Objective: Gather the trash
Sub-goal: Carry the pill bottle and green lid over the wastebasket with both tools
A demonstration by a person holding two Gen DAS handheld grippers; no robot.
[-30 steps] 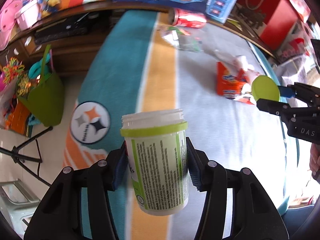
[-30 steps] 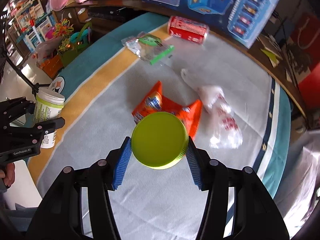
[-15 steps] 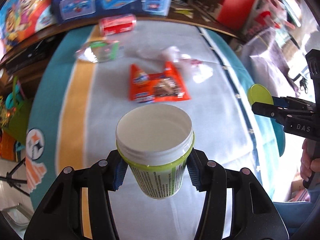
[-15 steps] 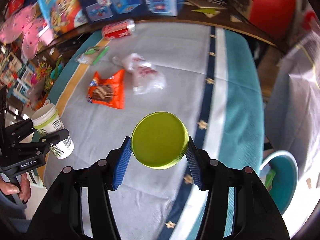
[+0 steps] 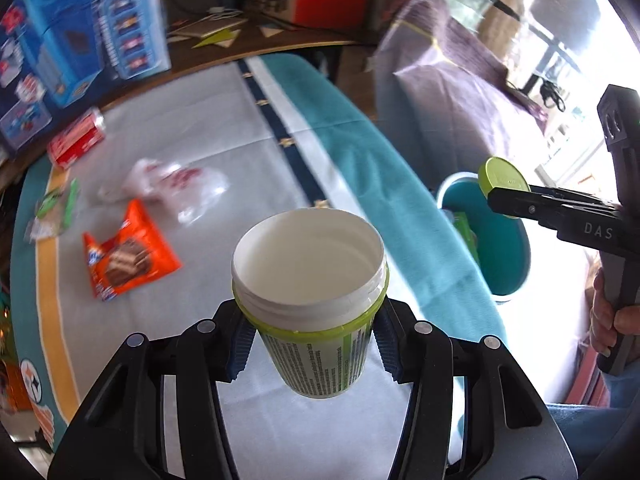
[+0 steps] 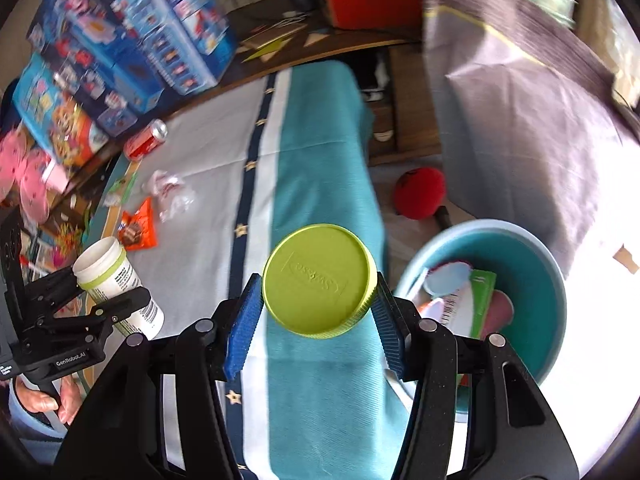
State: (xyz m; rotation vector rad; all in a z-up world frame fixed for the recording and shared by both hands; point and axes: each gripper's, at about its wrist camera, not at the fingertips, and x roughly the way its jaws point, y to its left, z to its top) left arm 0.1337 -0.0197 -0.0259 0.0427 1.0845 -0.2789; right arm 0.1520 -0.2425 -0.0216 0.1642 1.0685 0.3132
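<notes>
1. The left gripper points steeply down over the bench, its jaws clamped on the lidless white jar, whose open mouth tilts toward the far side.
2. The right gripper angles down near the teal bin, its jaws pinching the green lid by its rim, flat face toward the camera.

The right gripper squeezes a round green lid between its blue pads. A blue bin with trash inside sits just beside it, lower right.
</notes>
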